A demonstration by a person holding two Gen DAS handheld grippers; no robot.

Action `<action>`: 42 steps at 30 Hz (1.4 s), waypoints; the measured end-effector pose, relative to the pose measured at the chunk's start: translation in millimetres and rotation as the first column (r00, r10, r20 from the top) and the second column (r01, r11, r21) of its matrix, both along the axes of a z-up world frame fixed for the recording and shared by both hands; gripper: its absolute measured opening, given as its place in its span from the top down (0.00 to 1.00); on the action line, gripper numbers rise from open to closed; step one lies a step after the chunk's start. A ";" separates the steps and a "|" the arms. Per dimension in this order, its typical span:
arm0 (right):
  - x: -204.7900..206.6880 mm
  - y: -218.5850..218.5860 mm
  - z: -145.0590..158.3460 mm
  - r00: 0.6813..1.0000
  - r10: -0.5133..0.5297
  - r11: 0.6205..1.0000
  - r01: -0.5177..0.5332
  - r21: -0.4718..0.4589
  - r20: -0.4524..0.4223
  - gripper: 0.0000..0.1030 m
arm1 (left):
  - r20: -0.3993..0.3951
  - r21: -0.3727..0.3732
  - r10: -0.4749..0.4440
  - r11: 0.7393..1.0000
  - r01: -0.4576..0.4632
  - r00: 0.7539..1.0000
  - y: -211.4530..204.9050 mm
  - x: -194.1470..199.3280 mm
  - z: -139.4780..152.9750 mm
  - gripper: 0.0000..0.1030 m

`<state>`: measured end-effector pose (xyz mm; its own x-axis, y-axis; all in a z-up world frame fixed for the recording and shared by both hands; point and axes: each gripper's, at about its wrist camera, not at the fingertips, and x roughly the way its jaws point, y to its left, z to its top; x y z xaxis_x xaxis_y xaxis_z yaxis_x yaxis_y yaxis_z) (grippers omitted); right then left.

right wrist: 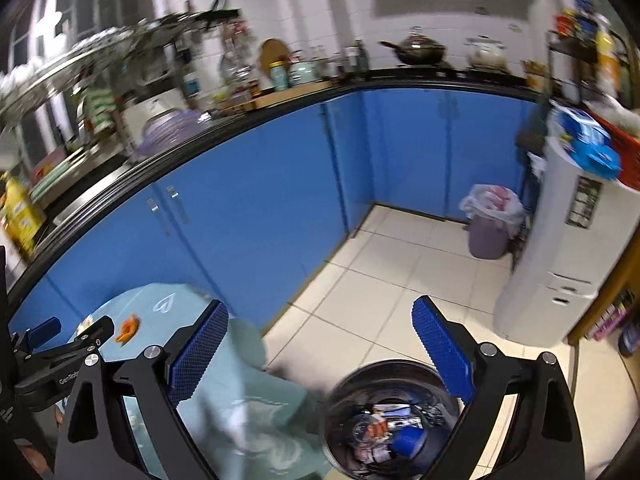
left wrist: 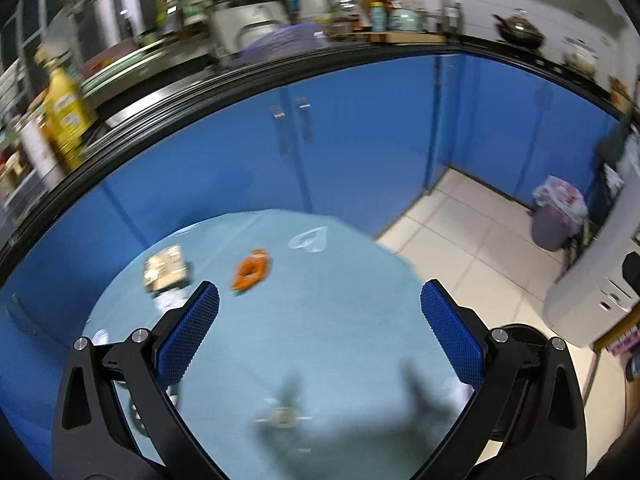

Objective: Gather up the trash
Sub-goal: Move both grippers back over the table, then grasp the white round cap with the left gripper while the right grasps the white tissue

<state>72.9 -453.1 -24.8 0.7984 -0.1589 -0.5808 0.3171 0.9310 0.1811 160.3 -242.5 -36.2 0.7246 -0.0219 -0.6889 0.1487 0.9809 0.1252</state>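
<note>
An orange wrapper (left wrist: pixel 250 269) and a tan crumpled packet (left wrist: pixel 165 269) lie on the light-blue tablecloth (left wrist: pixel 320 320), beyond my left gripper (left wrist: pixel 320 304), which is open and empty above the table. A small wrapped scrap (left wrist: pixel 282 417) lies nearer, between its fingers. My right gripper (right wrist: pixel 320 320) is open and empty, above a dark round trash bin (right wrist: pixel 384 420) on the floor beside the table; the bin holds mixed rubbish. The orange wrapper (right wrist: pixel 129 328) and my left gripper (right wrist: pixel 68 336) also show in the right wrist view.
Blue kitchen cabinets (left wrist: pixel 360 140) under a cluttered black-edged counter curve behind the table. A purple bin with a white bag (right wrist: pixel 490 224) stands in the floor corner next to a white appliance (right wrist: pixel 560 248). White tiled floor (right wrist: pixel 380 288) lies right of the table.
</note>
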 end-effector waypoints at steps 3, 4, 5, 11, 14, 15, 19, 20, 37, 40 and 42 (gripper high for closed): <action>19.4 36.1 -1.3 0.998 0.063 0.998 -0.064 -0.018 -0.008 0.12 | -0.006 -0.001 0.060 0.998 -0.060 0.998 36.8 5.9 -5.7 0.03; 25.2 47.2 -2.3 0.997 0.083 0.996 -0.083 -0.022 -0.012 0.12 | -0.011 -0.002 0.081 0.997 -0.081 0.997 50.7 7.8 -8.4 0.03; 29.5 56.2 -3.1 0.995 0.097 0.995 -0.097 -0.025 -0.015 0.12 | -0.016 -0.003 0.103 0.995 -0.103 0.995 65.5 9.5 -11.4 0.03; 58.5 122.8 -9.5 0.978 0.204 0.977 -0.206 -0.051 -0.042 0.12 | -0.048 -0.019 0.208 0.978 -0.209 0.977 136.1 18.2 -25.4 0.03; 71.4 154.7 -14.0 0.967 0.249 0.966 -0.252 -0.055 -0.054 0.12 | -0.062 -0.027 0.253 0.966 -0.255 0.965 170.9 20.3 -31.4 0.03; 75.6 164.9 -16.0 0.963 0.263 0.962 -0.266 -0.055 -0.059 0.12 | -0.067 -0.028 0.269 0.962 -0.271 0.961 182.6 20.4 -33.8 0.03; 90.0 201.9 -25.0 0.946 0.312 0.946 -0.318 -0.062 -0.089 0.12 | -0.086 -0.038 0.316 0.947 -0.320 0.945 219.7 22.8 -43.6 0.03; 92.6 210.7 -27.5 0.941 0.324 0.941 -0.331 -0.067 -0.097 0.12 | -0.093 -0.042 0.329 0.942 -0.334 0.940 230.4 23.7 -46.8 0.03; 148.5 322.7 -75.0 0.863 0.448 0.874 -0.478 -0.093 -0.233 0.12 | -0.222 -0.118 0.374 0.906 -0.406 0.901 325.1 40.2 -103.3 0.03; 160.4 334.2 -87.9 0.849 0.456 0.867 -0.492 -0.083 -0.267 0.12 | -0.247 -0.124 0.379 0.900 -0.417 0.892 334.9 42.7 -113.9 0.03; 166.3 340.4 -94.4 0.841 0.461 0.863 -0.500 -0.079 -0.283 0.12 | -0.264 -0.131 0.384 0.895 -0.427 0.885 341.9 44.2 -120.4 0.03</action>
